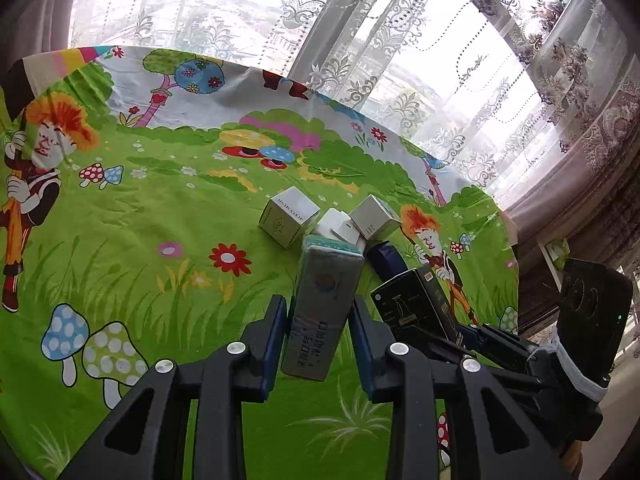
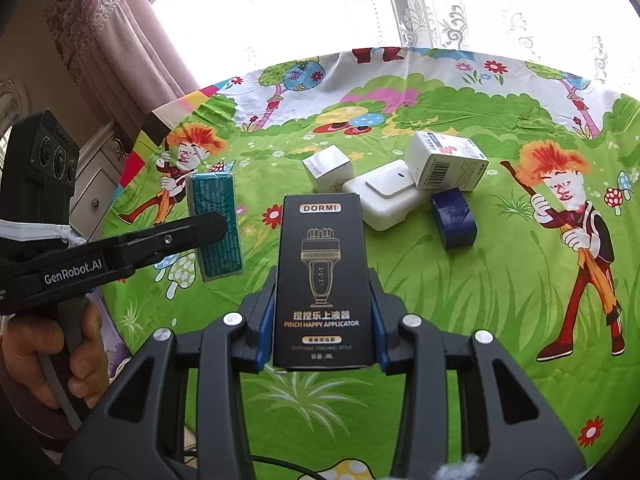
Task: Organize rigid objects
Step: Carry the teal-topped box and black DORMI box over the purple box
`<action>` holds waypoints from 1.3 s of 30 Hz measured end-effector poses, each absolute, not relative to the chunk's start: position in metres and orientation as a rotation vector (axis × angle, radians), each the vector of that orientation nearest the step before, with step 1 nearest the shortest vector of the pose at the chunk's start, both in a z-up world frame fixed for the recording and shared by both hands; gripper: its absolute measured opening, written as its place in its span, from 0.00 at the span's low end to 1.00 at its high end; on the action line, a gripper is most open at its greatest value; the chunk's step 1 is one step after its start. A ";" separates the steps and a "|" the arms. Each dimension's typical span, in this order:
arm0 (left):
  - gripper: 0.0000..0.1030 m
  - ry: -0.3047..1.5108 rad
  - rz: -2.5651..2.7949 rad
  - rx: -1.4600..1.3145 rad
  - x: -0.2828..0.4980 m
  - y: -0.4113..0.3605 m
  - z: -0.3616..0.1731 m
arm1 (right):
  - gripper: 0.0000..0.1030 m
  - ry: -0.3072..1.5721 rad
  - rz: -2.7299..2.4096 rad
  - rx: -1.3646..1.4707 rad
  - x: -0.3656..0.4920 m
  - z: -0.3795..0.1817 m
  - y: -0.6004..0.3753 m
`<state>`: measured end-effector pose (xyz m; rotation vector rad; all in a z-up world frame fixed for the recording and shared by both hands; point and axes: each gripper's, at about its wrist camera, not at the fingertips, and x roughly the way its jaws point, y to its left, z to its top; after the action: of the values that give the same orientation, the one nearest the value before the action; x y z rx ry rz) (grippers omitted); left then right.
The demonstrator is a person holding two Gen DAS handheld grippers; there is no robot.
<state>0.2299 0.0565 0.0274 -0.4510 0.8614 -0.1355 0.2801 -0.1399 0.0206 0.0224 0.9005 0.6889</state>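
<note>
My left gripper [image 1: 318, 322] is shut on a long teal and grey box [image 1: 320, 308] and holds it above the cloth; the box also shows in the right wrist view [image 2: 216, 224]. My right gripper [image 2: 323, 304] is shut on a black DORMI box [image 2: 323, 280], which also shows in the left wrist view [image 1: 416, 306]. Beyond them on the table lie a small white cube box [image 2: 329, 168], a flat white device [image 2: 390, 196], a white barcode box [image 2: 448, 164] and a dark blue box [image 2: 454, 222].
A round table carries a bright green cartoon cloth [image 2: 460, 300]. Lace curtains and a window [image 1: 400, 40] stand behind it. A hand [image 2: 52, 364] holds the left gripper at the table's left edge. A cabinet [image 2: 94, 196] stands at the left.
</note>
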 end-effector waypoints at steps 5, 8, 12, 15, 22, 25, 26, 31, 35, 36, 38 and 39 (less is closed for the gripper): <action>0.32 0.854 -0.099 -0.490 0.202 0.071 0.032 | 0.42 0.898 0.711 0.000 0.255 0.031 -0.124; 0.32 0.848 -0.083 -0.511 0.184 0.079 0.035 | 0.42 0.905 0.717 -0.005 0.242 0.034 -0.116; 0.32 0.829 -0.062 -0.538 0.156 0.091 0.040 | 0.42 0.899 0.724 -0.022 0.224 0.042 -0.106; 0.32 0.812 -0.045 -0.550 0.133 0.101 0.045 | 0.42 0.889 0.745 -0.037 0.209 0.050 -0.096; 0.32 0.774 0.024 -0.586 0.074 0.138 0.051 | 0.42 0.873 0.808 -0.082 0.173 0.067 -0.065; 0.32 0.767 0.083 -0.608 0.048 0.162 0.051 | 0.42 0.875 0.836 -0.098 0.158 0.071 -0.051; 0.32 0.763 0.109 -0.614 0.039 0.172 0.050 | 0.42 0.878 0.845 -0.103 0.154 0.071 -0.047; 0.32 0.731 0.234 -0.664 -0.008 0.222 0.047 | 0.42 0.884 0.902 -0.141 0.130 0.077 -0.020; 0.32 0.693 0.330 -0.706 -0.041 0.260 0.043 | 0.42 0.883 0.948 -0.192 0.109 0.080 0.006; 0.32 0.684 0.350 -0.714 -0.047 0.268 0.042 | 0.42 0.884 0.961 -0.205 0.104 0.081 0.013; 0.32 0.665 0.382 -0.738 -0.061 0.284 0.039 | 0.42 0.888 0.987 -0.235 0.092 0.081 0.027; 0.32 0.660 0.398 -0.745 -0.065 0.289 0.038 | 0.42 0.890 0.999 -0.249 0.087 0.080 0.034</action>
<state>-0.0655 0.2894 0.0380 -0.7453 0.6600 0.3977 0.0874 0.0335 0.0805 -0.2487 0.8904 0.9987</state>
